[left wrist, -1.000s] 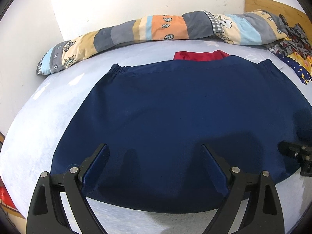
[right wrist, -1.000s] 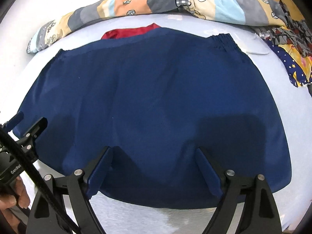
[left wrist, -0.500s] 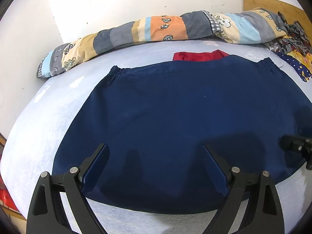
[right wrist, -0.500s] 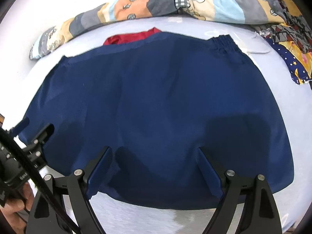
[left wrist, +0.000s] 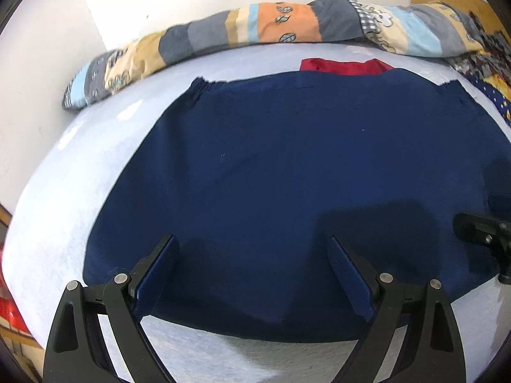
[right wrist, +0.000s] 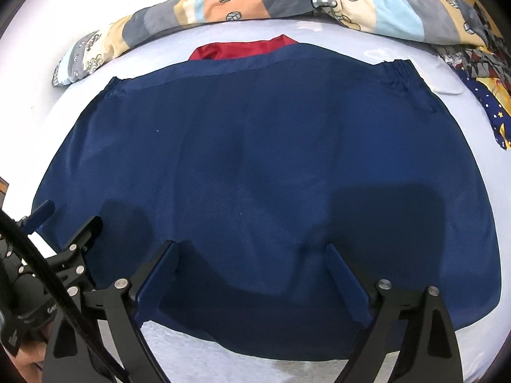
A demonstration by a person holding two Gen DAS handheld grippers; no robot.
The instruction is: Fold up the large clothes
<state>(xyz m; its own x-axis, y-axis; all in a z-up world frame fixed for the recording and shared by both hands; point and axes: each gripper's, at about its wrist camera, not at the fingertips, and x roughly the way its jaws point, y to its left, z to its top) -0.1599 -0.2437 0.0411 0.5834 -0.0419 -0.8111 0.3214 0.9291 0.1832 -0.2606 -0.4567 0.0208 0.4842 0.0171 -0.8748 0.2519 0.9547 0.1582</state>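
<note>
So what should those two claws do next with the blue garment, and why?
Probably drop both onto the near hem and pinch it. The blue garment lies flat on the bed, and the left gripper and right gripper hover open above it.

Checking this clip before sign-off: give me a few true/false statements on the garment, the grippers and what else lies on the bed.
1. The navy garment lies spread flat on the bed. True.
2. The right gripper is clamped on the hem. False: its jaws stand wide apart, having just been opening, with nothing pinched.
3. A red cloth shows beyond the far edge. True.
4. The patchwork quilt covers the garment. False: it lies bunched along the wall.
5. The left gripper is open. True.
</note>
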